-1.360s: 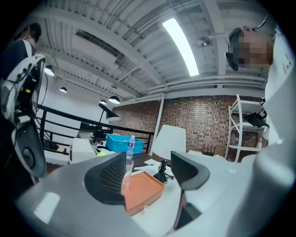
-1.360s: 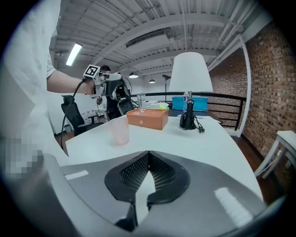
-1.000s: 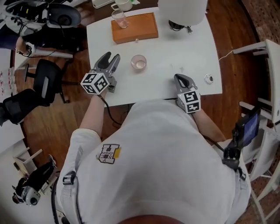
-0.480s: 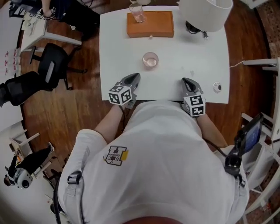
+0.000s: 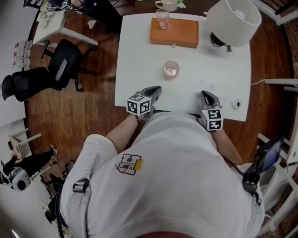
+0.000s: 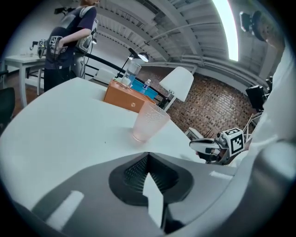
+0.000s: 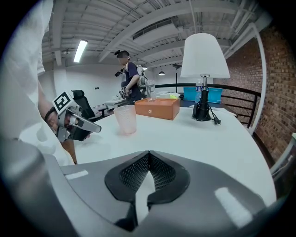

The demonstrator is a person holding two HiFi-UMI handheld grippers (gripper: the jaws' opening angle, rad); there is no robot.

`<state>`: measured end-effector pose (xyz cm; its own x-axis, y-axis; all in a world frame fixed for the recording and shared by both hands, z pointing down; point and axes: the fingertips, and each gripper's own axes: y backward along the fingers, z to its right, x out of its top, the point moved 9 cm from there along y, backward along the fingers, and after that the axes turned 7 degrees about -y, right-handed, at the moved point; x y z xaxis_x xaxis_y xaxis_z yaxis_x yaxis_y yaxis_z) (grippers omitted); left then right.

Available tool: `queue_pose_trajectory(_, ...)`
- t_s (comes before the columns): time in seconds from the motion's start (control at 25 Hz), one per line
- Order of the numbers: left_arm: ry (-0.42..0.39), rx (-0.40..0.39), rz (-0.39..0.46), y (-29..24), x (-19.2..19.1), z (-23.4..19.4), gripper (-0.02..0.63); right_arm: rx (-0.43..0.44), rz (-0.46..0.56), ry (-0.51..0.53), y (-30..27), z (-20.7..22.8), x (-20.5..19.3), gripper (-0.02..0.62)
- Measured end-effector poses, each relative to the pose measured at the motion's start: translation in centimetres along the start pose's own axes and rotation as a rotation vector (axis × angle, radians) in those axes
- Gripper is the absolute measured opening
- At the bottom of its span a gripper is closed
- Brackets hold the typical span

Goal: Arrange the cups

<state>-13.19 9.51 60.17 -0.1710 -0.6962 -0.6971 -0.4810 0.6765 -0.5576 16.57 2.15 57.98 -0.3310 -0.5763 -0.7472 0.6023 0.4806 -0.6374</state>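
A pink translucent cup [image 5: 171, 69] stands upright in the middle of the white table [image 5: 139, 56]; it also shows as the pink cup [image 6: 149, 121] and the pink cup [image 7: 125, 119]. A clear glass [image 5: 163, 18] stands on the orange box [image 5: 174, 32] at the far side, and a white mug [image 5: 167, 4] sits behind it. My left gripper [image 5: 153, 90] rests at the table's near edge, shut and holding nothing. My right gripper [image 5: 208, 96] lies at the near edge too, shut and holding nothing. Both are well short of the pink cup.
A white lamp [image 5: 233, 21] with a black base stands at the far right of the table, its cable trailing. A small round object [image 5: 236, 103] lies near the right front corner. Black office chairs [image 5: 65, 69] stand left of the table. A person [image 7: 132, 78] stands farther back.
My left gripper has closed its jaws and pulled back from beside the pink cup to the table's near edge. The right gripper has stayed put. The head view has shifted.
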Motion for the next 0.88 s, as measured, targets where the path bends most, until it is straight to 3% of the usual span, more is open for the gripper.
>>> queue_pose_trajectory(0.88,-0.029,-0.031,0.025,0.0,0.7,1.1,0.001,-0.021,0.015,0.008,0.6,-0.7,-0.5,0.0)
